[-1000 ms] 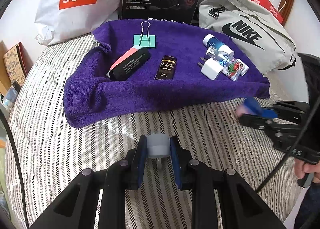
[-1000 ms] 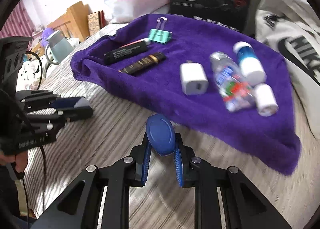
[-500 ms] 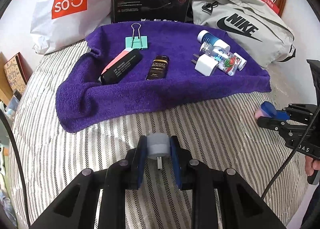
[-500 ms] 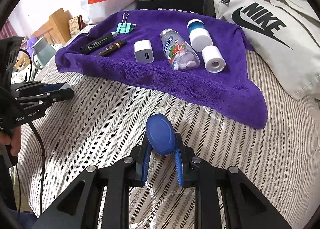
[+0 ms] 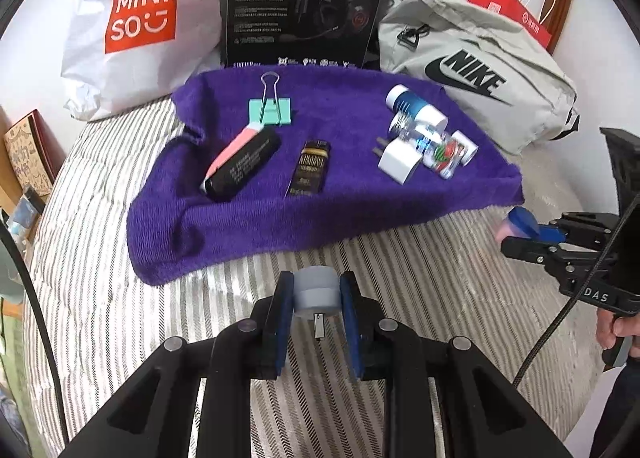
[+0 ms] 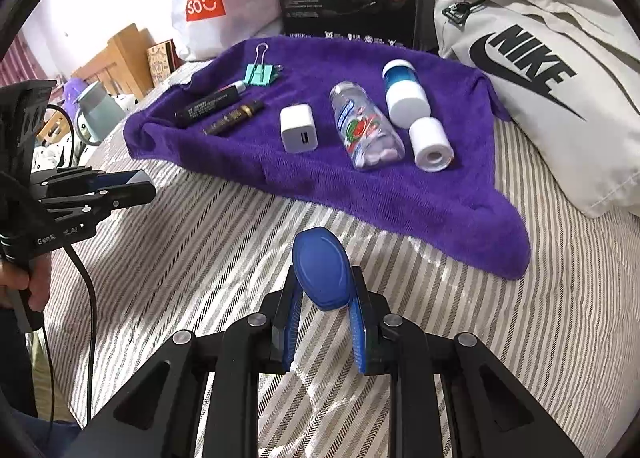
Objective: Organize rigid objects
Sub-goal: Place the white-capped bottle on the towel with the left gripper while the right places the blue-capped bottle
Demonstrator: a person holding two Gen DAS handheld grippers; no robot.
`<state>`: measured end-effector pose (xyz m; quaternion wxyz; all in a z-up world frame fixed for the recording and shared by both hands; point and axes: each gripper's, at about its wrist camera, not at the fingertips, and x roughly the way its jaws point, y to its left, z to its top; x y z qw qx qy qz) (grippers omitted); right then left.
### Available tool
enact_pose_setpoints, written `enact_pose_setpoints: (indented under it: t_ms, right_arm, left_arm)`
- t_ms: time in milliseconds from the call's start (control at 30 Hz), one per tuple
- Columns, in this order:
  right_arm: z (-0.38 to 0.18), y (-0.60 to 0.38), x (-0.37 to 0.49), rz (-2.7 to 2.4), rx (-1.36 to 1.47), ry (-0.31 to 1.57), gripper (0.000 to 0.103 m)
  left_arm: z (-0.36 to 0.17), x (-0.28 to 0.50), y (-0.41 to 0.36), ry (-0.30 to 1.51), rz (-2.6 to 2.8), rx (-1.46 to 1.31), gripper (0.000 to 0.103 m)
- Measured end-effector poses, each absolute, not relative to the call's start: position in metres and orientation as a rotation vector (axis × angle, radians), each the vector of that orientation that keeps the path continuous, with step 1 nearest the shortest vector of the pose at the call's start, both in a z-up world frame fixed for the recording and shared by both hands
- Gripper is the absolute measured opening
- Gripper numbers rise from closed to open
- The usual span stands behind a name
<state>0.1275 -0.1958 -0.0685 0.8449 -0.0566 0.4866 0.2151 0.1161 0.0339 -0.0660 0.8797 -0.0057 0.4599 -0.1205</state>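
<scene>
My left gripper (image 5: 316, 298) is shut on a small grey plug adapter (image 5: 315, 288), held over the striped bedcover just short of the purple towel (image 5: 352, 210). My right gripper (image 6: 323, 298) is shut on a blue oval object (image 6: 322, 274); in the left wrist view the right gripper (image 5: 528, 232) shows its blue and pink end. On the towel lie a teal binder clip (image 5: 270, 108), a black and pink tube (image 5: 242, 162), a dark gold-labelled bar (image 5: 310, 170), a white charger (image 6: 298, 128), a clear bottle (image 6: 366, 126), a blue-and-white bottle (image 6: 404, 92) and a white roll (image 6: 430, 142).
A white shopping bag (image 5: 140, 18), a black headset box (image 5: 304, 2) and a grey sports bag (image 5: 480, 74) stand behind the towel. A red paper bag (image 5: 508, 14) is at the back right. The bed edge falls away at left, by a book (image 5: 24, 150). A hand (image 6: 34, 282) holds the left gripper's handle.
The right gripper has drawn back from the towel and swung round with the blue object, so the towel sits farther off in its view. The left gripper has barely moved.
</scene>
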Motion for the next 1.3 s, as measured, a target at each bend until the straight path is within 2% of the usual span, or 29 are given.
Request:
enact_pose_setpoints:
  t_ms: [467, 833, 1300]
  right_arm:
    - [-0.029, -0.183, 0.170, 0.522, -0.092, 0.977, 0.022]
    - [-0.062, -0.160, 0.222, 0.518, -0.102, 1.094, 0.022]
    - [-0.077, -0.152, 0.240, 0.516, -0.145, 1.120, 0.022]
  left_arm:
    - [-0.039, 0.153, 0.039, 0.922, -0.253, -0.031, 0.023]
    - [-0.046, 0.181, 0.048, 0.937, -0.260, -0.054, 0.023]
    - [-0.059, 0.208, 0.047, 0.971, -0.270, -0.047, 0.023]
